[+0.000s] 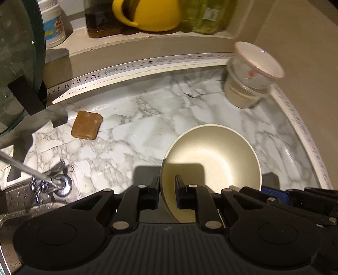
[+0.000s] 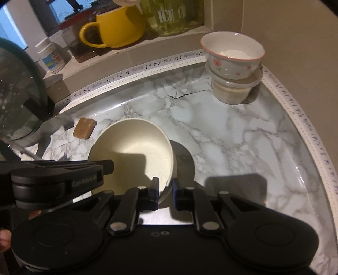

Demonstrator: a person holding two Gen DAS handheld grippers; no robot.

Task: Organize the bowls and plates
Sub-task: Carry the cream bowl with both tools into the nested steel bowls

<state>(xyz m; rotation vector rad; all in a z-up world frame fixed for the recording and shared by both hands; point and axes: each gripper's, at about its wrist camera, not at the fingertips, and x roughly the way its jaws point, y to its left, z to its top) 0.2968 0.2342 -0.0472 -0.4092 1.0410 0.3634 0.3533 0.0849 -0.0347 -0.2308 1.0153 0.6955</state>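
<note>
On a marble-patterned counter [image 2: 243, 137] walled by beige tile, below a ledge holding a yellow mug [image 2: 118, 25], the left gripper [image 1: 166, 190] and right gripper [image 2: 163, 191] each pinched opposite rim edges of the cream bowl [image 2: 131, 148].

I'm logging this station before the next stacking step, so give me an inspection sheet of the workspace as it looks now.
Surface: marble-pattern counter, film torn near the back; music-note trim along the wall.
Job's things: cream bowl, tilted, gripped at both sides of its rim; floral bowl sits on a lidded plastic tub in the corner.
Clutter: brown soap bar; faucet at the sink edge.
Grippers: left gripper shut on the cream bowl's rim; right gripper shut on the opposite rim.
Cables: nothing seen.
Surroundings: ledge with yellow mug, white jar, green bottle; glass lid at left.
</note>
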